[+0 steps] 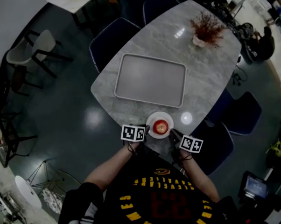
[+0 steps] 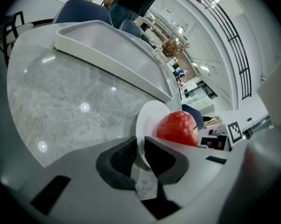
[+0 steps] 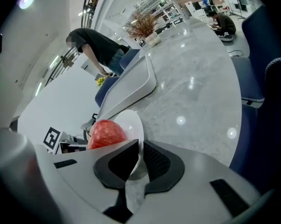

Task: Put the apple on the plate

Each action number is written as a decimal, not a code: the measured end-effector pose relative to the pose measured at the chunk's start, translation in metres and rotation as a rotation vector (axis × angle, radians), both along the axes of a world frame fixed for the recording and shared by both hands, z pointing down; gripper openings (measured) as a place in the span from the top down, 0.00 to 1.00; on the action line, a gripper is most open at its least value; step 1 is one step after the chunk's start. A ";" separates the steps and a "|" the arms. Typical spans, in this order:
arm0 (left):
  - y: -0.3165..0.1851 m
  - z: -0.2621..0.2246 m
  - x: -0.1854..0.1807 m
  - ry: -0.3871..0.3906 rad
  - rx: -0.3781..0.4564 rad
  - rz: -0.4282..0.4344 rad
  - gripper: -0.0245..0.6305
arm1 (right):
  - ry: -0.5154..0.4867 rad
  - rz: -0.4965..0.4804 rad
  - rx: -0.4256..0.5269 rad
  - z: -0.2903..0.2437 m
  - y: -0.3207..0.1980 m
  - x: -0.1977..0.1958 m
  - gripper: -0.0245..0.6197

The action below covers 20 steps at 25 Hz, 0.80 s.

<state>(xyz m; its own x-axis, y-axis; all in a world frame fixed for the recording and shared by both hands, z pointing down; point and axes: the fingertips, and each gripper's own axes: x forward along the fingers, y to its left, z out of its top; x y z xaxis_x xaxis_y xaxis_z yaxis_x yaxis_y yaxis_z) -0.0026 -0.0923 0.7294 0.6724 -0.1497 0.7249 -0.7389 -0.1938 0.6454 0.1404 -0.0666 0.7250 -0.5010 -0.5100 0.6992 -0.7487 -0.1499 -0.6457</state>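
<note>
Sitting in the middle of the one white plate (image 1: 160,114) is a single red apple (image 1: 161,126), and the plate rests at the near edge of the grey marble desk (image 1: 206,78). Two grippers hold that plate from opposite sides. The left gripper (image 2: 140,148) has its dark fingers (image 2: 122,157) pinching the plate's left rim. The right gripper (image 3: 140,155) has its fingers (image 3: 154,160) pinching the right rim. Each gripper carries one cube with black-and-white square markers (image 1: 133,133).

Just beyond the plate, one rectangular grey tray (image 1: 150,80) lies on the desk. At the far end stands one small pale vase of reddish dried twigs (image 1: 206,31). Dark blue chairs (image 1: 243,113) stand around the desk.

The person's dark shirt (image 1: 168,199) bears yellow lettering, seen upside down and too small to read surely, and a large dark-red "23".
</note>
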 end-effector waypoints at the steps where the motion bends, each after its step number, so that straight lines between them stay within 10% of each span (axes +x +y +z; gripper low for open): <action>1: -0.002 -0.004 -0.002 0.012 -0.001 -0.010 0.88 | -0.012 0.006 0.002 -0.004 -0.004 -0.001 0.90; 20: -0.143 -0.076 -0.040 0.229 0.046 -0.140 0.91 | -0.165 0.067 0.101 -0.068 -0.149 -0.034 0.91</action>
<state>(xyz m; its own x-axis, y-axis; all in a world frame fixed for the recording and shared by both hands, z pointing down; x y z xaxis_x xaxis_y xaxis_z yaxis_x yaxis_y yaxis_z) -0.0424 -0.2357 0.6531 0.7883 -0.2819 0.5469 -0.5967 -0.1331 0.7914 0.1066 -0.2160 0.6569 -0.5672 -0.6091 0.5544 -0.6221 -0.1243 -0.7730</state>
